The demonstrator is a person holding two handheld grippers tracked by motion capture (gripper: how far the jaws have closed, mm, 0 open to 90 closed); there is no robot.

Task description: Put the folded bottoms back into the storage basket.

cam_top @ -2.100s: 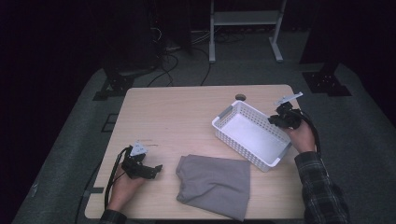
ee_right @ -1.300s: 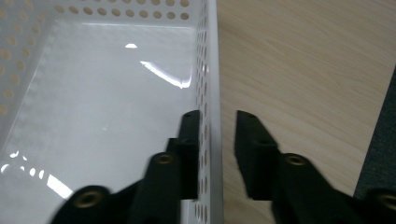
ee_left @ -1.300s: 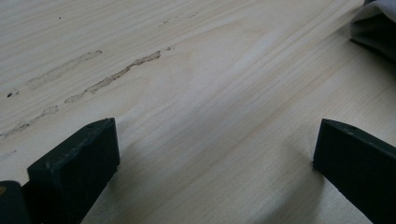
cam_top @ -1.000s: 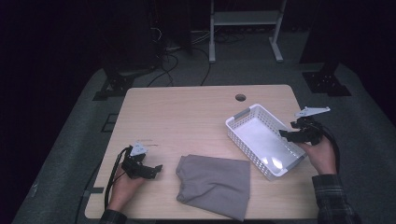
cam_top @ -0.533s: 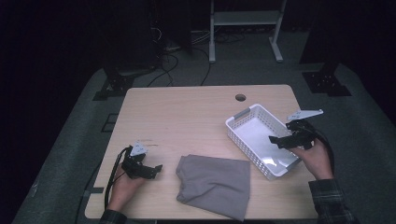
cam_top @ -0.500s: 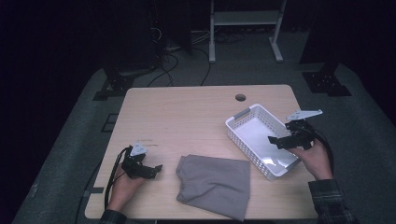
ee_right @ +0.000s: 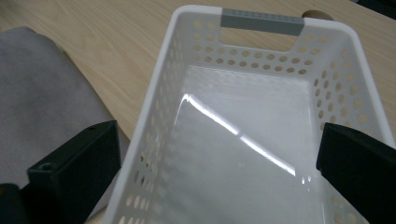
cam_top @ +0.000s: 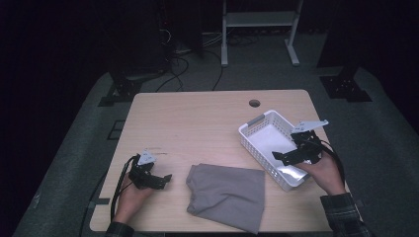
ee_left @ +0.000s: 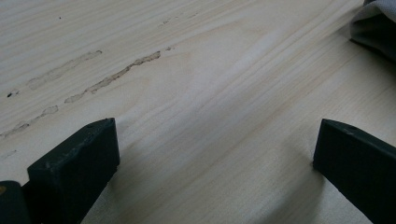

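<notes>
A white perforated basket [cam_top: 257, 129] with a grey handle [ee_right: 261, 20] sits at the table's right side, and nothing lies in it [ee_right: 299, 79]. My right gripper [cam_top: 281, 157] hangs open just above the basket's near end, jaws wide apart over its inside. A folded grey cloth [cam_top: 226, 193] lies flat at the front middle of the table; its edge [ee_right: 42, 88] lies left of the basket. My left gripper [cam_top: 160, 179] rests open on the bare wood at the front left, a short way from the cloth's corner [ee_left: 376, 25].
The wooden table [cam_top: 197, 123] has a round cable hole [cam_top: 254, 103] near its far edge. Faint smears [ee_left: 93, 79] mark the wood ahead of the left gripper. A white metal stand [cam_top: 257, 29] and cables lie on the dark floor beyond.
The basket shifted right and toward the front of the table, then stopped. My right gripper drew back from its far end and moved in over its near end. The left gripper stayed still.
</notes>
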